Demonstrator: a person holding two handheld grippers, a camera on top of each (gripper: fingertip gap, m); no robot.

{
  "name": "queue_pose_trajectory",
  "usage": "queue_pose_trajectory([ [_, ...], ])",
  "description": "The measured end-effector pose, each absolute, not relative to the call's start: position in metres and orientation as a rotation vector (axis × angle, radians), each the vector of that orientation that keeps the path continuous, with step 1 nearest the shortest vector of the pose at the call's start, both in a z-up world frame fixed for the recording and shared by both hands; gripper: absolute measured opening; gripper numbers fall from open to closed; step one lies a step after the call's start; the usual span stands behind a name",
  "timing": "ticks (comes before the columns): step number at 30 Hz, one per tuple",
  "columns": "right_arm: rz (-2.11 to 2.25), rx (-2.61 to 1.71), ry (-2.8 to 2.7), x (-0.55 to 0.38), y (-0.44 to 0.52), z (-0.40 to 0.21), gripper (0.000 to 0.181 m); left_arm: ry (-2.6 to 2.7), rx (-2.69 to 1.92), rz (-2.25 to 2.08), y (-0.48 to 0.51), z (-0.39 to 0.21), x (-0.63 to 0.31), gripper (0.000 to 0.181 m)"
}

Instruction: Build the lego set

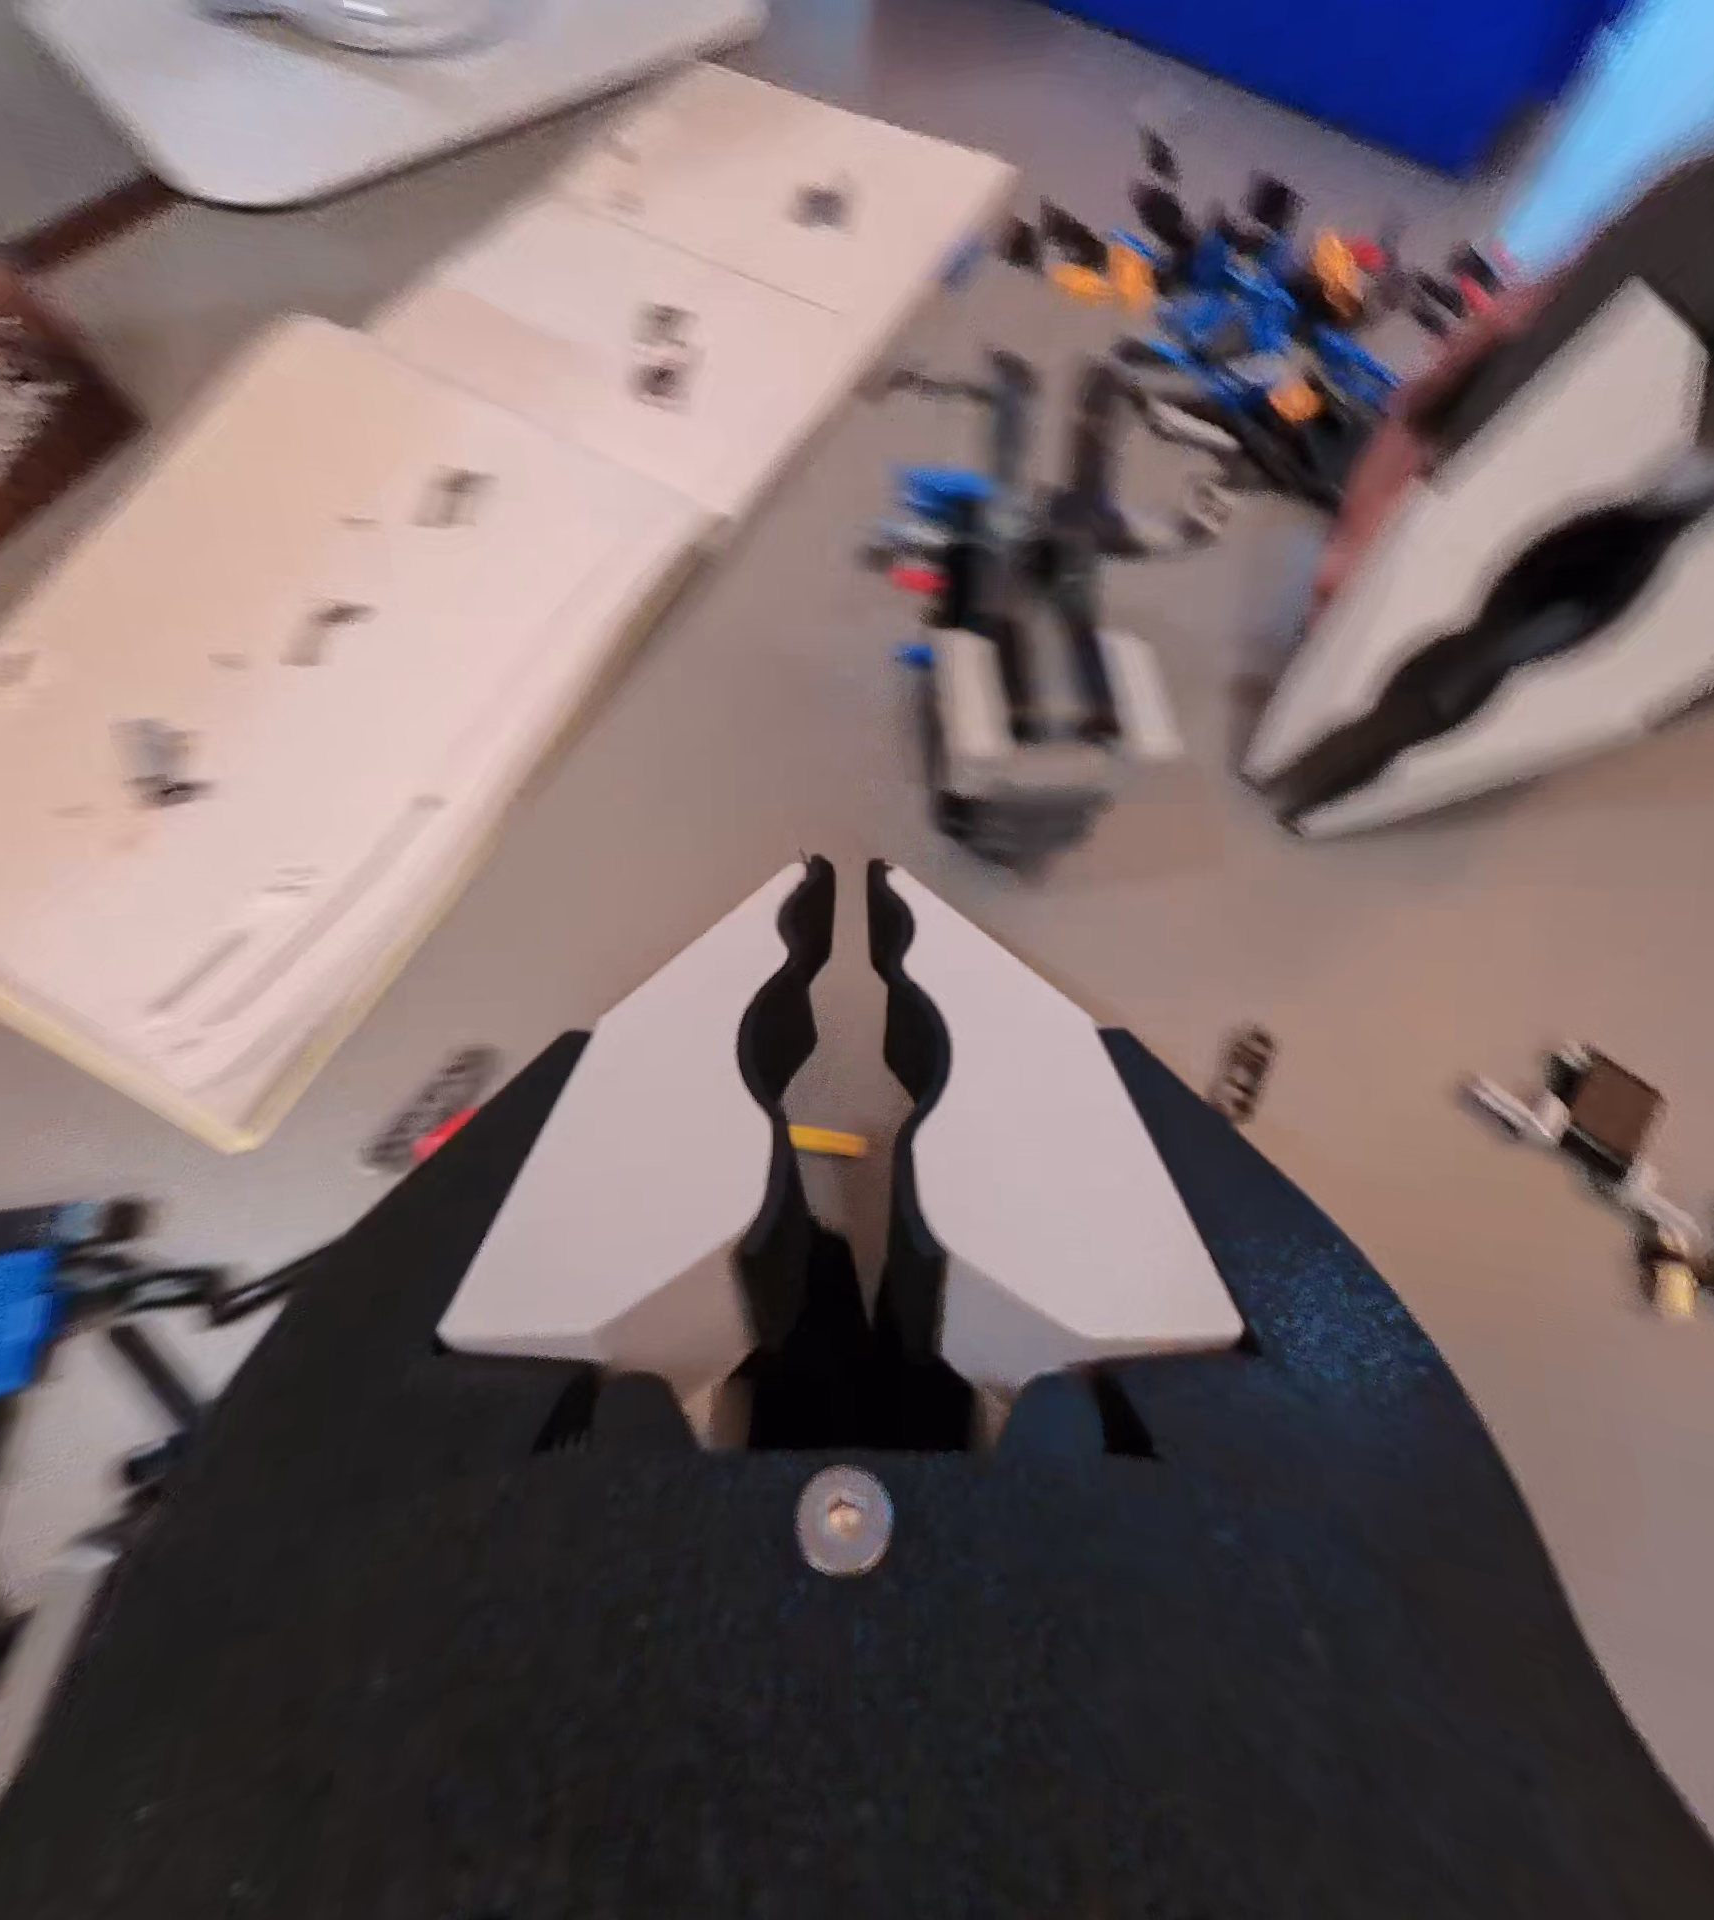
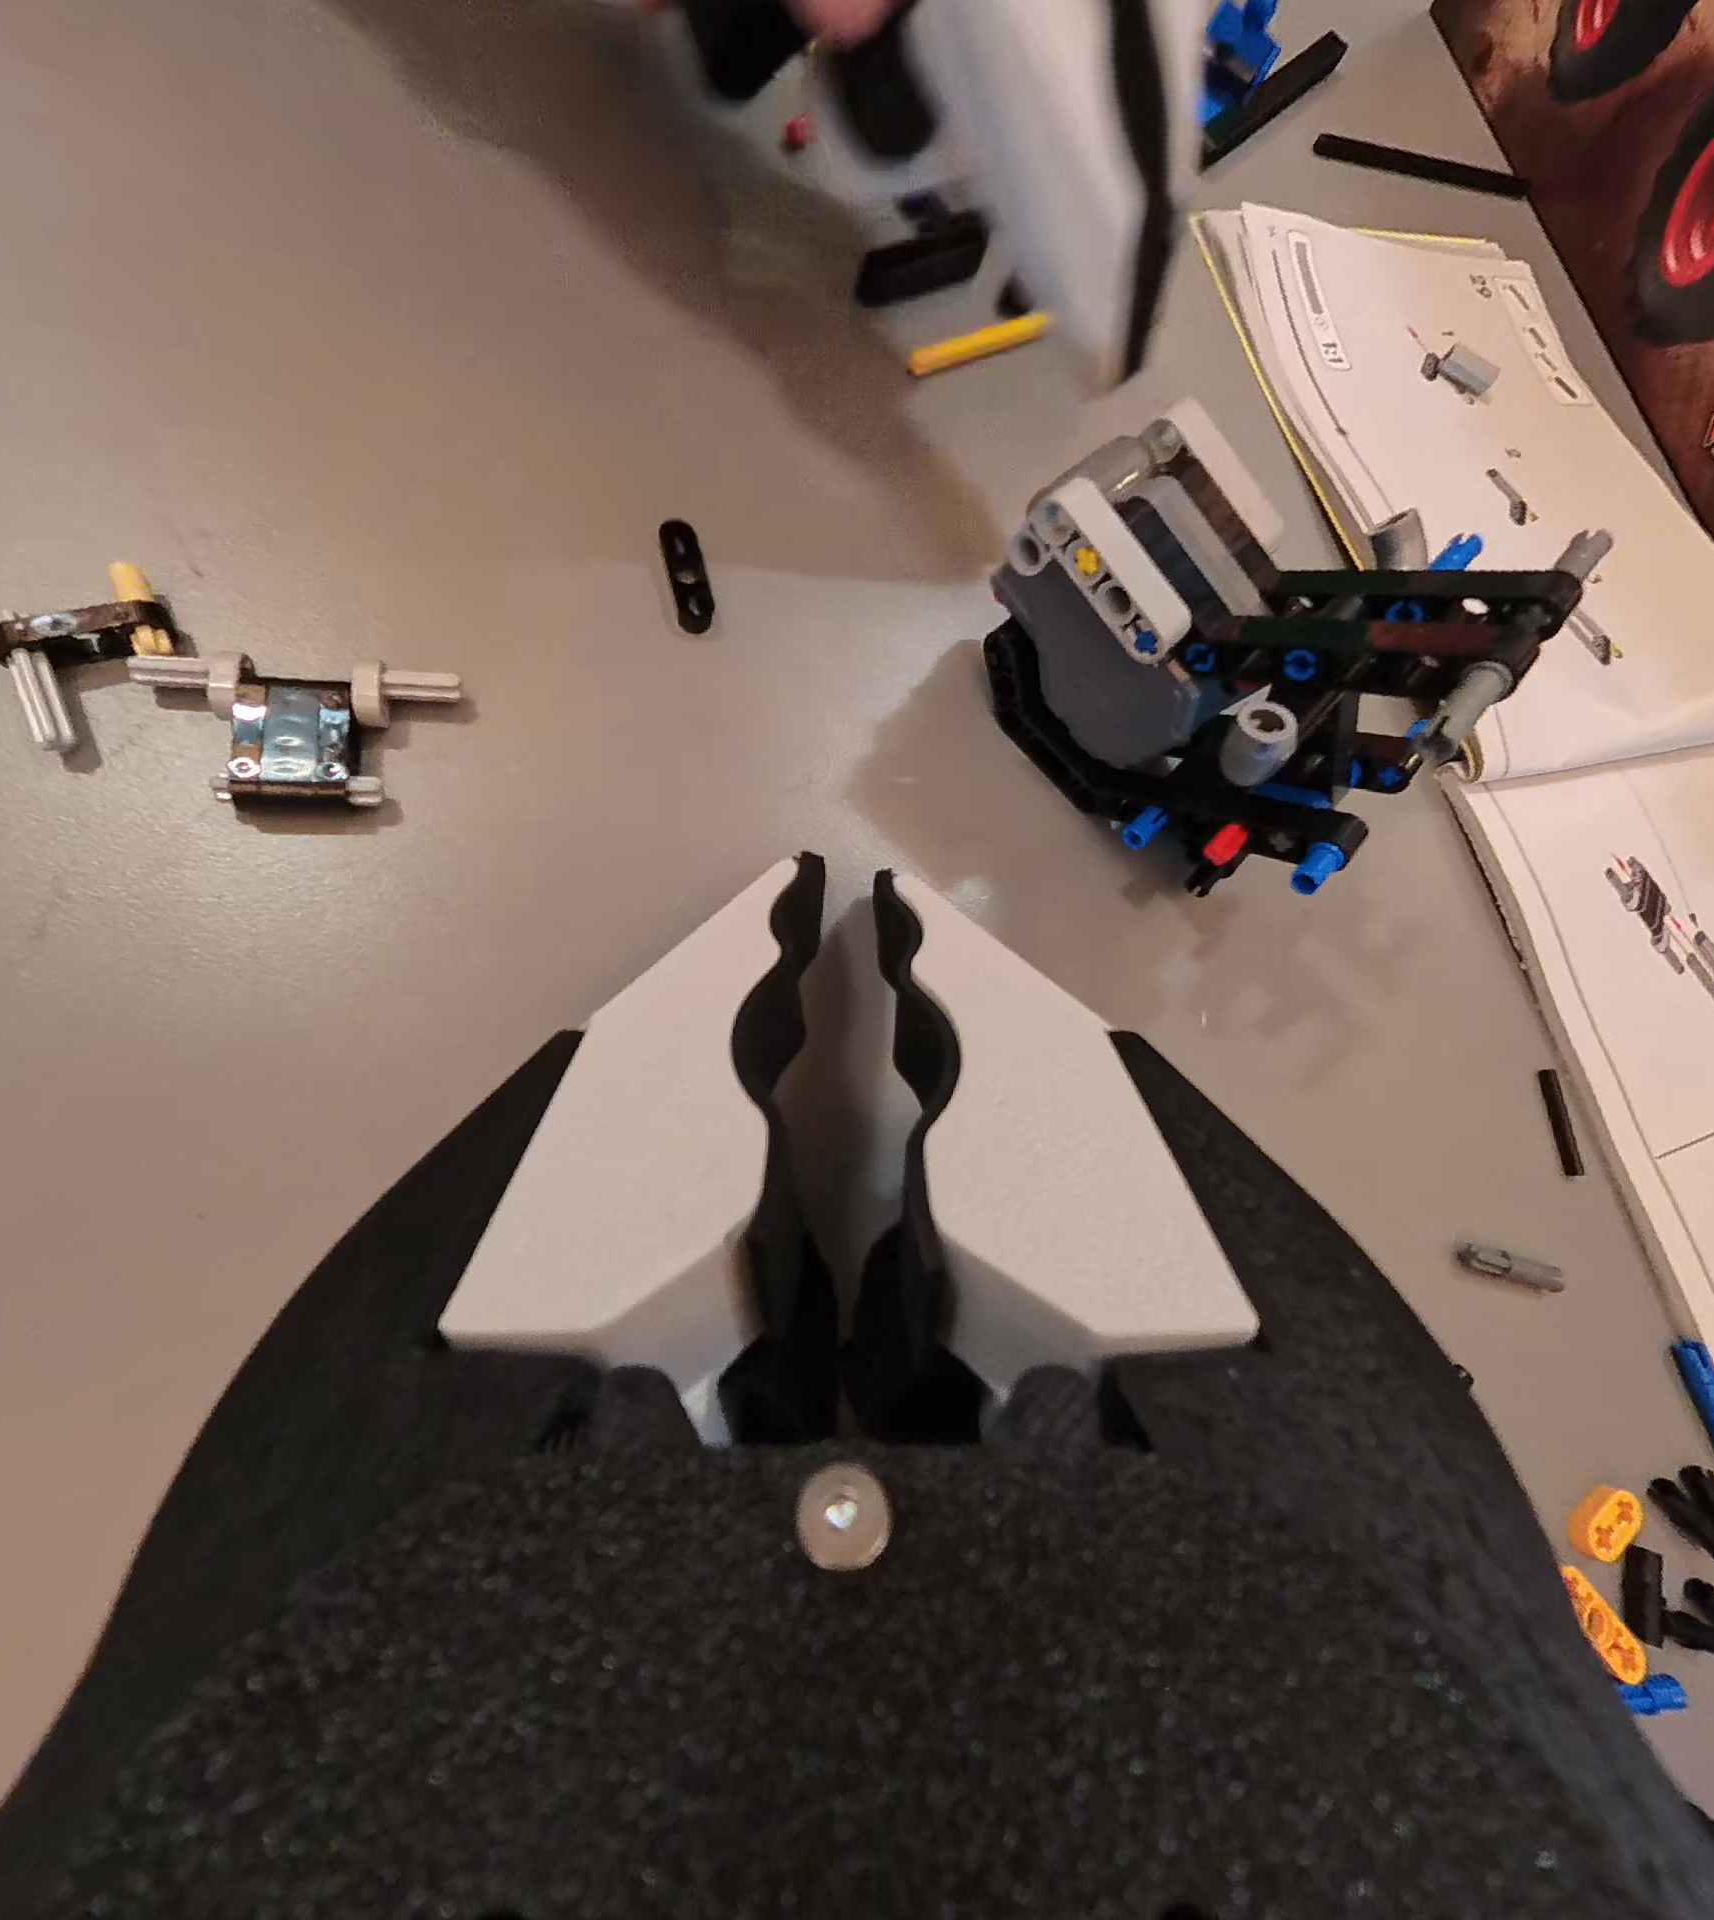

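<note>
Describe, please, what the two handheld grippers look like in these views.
Both look the same. The left gripper has a rough, speckled black body, a silver screw at its centre, and two pale grey wedge-shaped fingers lined with wavy black pads. The right gripper repeats this: textured black body, silver screw, light grey angular fingers and scalloped black inner pads. No cables or markings show.

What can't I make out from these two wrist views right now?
- Left wrist view: motion blur smears the loose parts pile and the instruction booklet; single pieces and page drawings are unreadable.
- Left wrist view: the yellow axle is partly hidden behind the left gripper.
- Right wrist view: the left gripper is blurred and cut by the top edge.
- Right wrist view: the set's box is cut by the right edge.
</note>
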State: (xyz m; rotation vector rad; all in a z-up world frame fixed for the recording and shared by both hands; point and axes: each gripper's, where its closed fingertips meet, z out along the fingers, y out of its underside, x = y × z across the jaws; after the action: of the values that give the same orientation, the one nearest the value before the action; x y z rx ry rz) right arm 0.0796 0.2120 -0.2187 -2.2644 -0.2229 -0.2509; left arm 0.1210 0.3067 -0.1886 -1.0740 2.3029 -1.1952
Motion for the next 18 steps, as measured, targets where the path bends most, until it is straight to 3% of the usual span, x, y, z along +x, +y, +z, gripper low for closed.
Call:
queue_pose_trajectory([
  [1,-0.248,-2.265,-0.219,0.08,0.212,-0.219,0.009,2.262,-1.154,-1.189,0.321,-0.181,0.136,0.007],
  [5,-0.237,-2.268,-0.206,0.081,0.212,-0.219,0.009,2.253,-1.239,-0.997,0.363,-0.175,0.192,0.013],
  [12,-0.229,-2.27,-0.198,0.082,0.211,-0.219,0.009,2.343,-1.344,-0.707,0.399,-0.22,0.262,0.018],
  [13,-0.228,-2.271,-0.197,0.082,0.211,-0.219,0.009,2.342,-1.343,-0.738,0.397,-0.22,0.265,0.006],
  [18,-0.23,-2.27,-0.199,0.082,0.211,-0.219,0.008,2.383,-1.369,-0.754,0.402,-0.22,0.256,0.005],
])
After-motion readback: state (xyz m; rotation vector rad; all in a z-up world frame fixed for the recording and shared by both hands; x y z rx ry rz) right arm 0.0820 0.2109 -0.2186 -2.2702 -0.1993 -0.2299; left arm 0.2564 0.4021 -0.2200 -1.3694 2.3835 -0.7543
